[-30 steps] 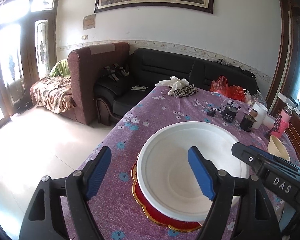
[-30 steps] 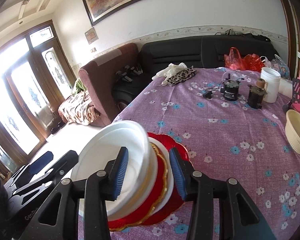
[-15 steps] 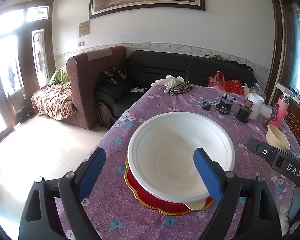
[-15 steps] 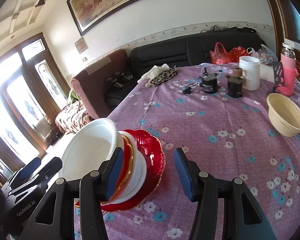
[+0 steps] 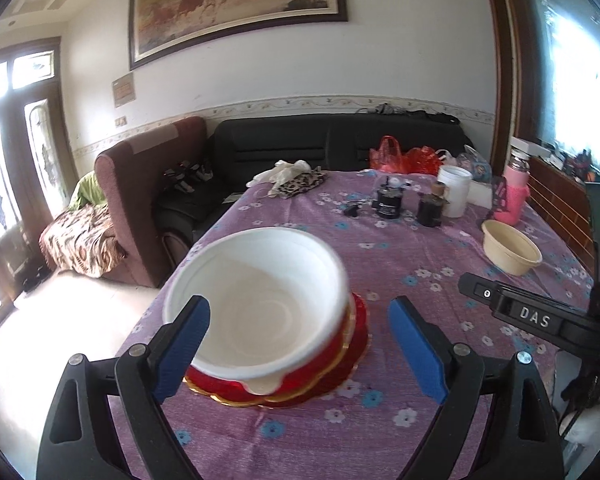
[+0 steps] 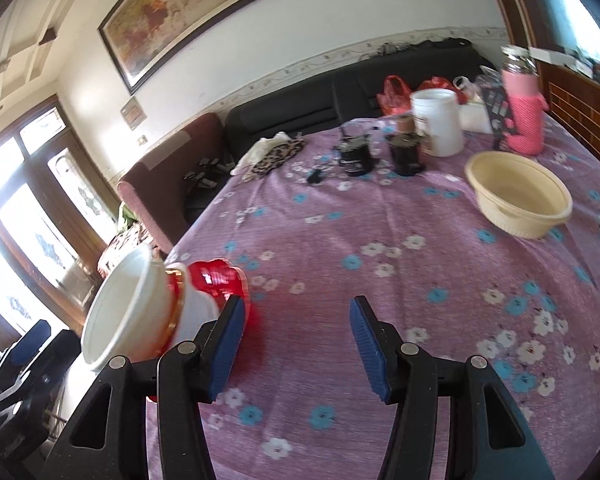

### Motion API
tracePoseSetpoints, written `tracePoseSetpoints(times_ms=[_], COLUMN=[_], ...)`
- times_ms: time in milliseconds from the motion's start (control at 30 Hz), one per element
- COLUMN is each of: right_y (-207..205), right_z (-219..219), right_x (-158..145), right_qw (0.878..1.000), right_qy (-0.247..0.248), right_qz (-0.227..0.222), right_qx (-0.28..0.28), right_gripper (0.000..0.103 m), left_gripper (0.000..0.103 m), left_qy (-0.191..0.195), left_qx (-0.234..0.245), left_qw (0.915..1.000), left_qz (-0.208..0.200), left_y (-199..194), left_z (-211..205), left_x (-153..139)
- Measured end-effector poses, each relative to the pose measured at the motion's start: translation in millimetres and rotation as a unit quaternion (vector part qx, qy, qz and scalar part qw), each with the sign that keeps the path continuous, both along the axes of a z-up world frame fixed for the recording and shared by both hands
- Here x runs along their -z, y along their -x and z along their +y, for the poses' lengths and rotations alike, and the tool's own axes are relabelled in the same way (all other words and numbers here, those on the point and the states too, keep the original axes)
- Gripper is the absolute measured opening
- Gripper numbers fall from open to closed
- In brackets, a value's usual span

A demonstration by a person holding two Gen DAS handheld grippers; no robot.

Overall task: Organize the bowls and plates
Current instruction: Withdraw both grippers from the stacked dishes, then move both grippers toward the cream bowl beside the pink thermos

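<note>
The left gripper (image 5: 298, 350) stands with its blue-padded jaws wide apart, having just been opening, and nothing is pressed between them; the rim of a white bowl (image 5: 260, 300) sits beside the left-hand pad without being clamped. That bowl rests on top of a stack of red, gold-edged plates (image 5: 340, 364) near the table's edge closest to the camera. The right gripper (image 6: 296, 344) likewise has its jaws parted, only bare cloth showing between the pads after they too had just been opening, with the same stack off to its left side. A cream bowl (image 6: 518, 196) stands alone, well apart from the stack, toward the far right of the table. The table is covered in a purple cloth (image 6: 380, 240) printed with small white and blue flowers. At its far end are a white tub (image 6: 438, 122), two small dark jars (image 6: 380, 154), a pink bottle (image 6: 526, 116), a leopard-print cloth (image 5: 300, 184) and red plastic bags (image 5: 404, 158). Beyond the table, a black sofa (image 5: 340, 140) and a maroon armchair (image 5: 140, 184) line a white wall with a patterned border, under a large framed painting (image 5: 236, 0). Bright daylight comes through wood-framed glass doors (image 5: 16, 152) on the left, onto a pale floor.
</note>
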State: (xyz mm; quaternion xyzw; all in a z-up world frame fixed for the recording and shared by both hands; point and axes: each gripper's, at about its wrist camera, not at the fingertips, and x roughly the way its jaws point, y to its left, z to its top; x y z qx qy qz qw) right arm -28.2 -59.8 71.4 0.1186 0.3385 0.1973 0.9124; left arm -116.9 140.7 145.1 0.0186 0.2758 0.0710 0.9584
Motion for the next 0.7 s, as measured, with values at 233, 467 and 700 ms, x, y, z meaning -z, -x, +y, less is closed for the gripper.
tracePoseSetpoints(times_ms=[233,467,700], right_y=[-5,-7,-8], right_z=[-48,-91,-124], right_x=[7,14,19], right_qw=[0.999,0.997,0.995], right_qy=[-0.016,-0.031,-0.041], right_qz=[0.009,0.016,0.019], right_qx=[0.034,0.069,0.094], right_gripper=[0.059,0.060,0.061], left_gripper=[0.092,0.092,0.092], left_qy=[-0.028,-0.039,-0.038], left_qx=[0.043,0.079,0.109], left_qw=[0.9986,0.9957,0.9915], left_qz=[0.012,0.030,0.060], left_y=[-6,-13,-24], left_z=[-47,-82,-112], left_x=[8,18,33])
